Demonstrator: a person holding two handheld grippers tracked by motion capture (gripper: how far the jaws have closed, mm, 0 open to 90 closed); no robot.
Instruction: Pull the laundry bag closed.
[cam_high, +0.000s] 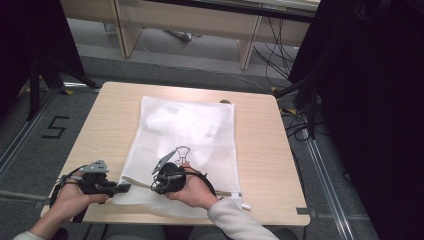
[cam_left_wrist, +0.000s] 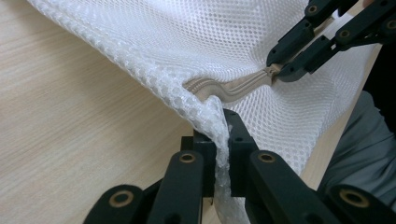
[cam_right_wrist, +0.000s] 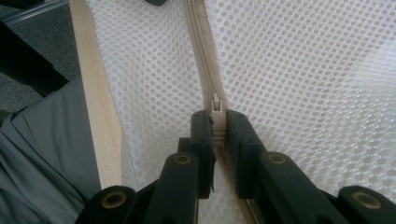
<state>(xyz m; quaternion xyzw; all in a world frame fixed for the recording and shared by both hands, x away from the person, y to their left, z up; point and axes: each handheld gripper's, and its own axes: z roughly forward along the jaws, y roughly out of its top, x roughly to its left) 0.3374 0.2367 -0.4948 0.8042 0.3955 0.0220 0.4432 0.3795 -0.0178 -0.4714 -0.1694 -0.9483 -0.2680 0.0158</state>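
A white mesh laundry bag (cam_high: 200, 125) lies flat on the wooden table (cam_high: 260, 150), with a beige zipper (cam_left_wrist: 233, 88) running along its near edge. My left gripper (cam_high: 125, 187) is shut on the bag's near-left corner (cam_left_wrist: 212, 112), bunching the mesh between its jaws. My right gripper (cam_high: 156, 186) sits a short way to the right along the zipper. In the right gripper view it (cam_right_wrist: 215, 116) is shut on the zipper pull (cam_right_wrist: 215, 100), and the zipper tape (cam_right_wrist: 201, 42) runs straight ahead. The left gripper view shows the right gripper (cam_left_wrist: 275, 70) pinching the tape.
White cloth shows faintly inside the bag (cam_high: 190, 120). The table's near edge (cam_right_wrist: 93, 93) lies just beside the zipper, with the person's grey trousers (cam_right_wrist: 42, 154) below it. Black curtains, stands and floor cables (cam_high: 300, 120) flank the table.
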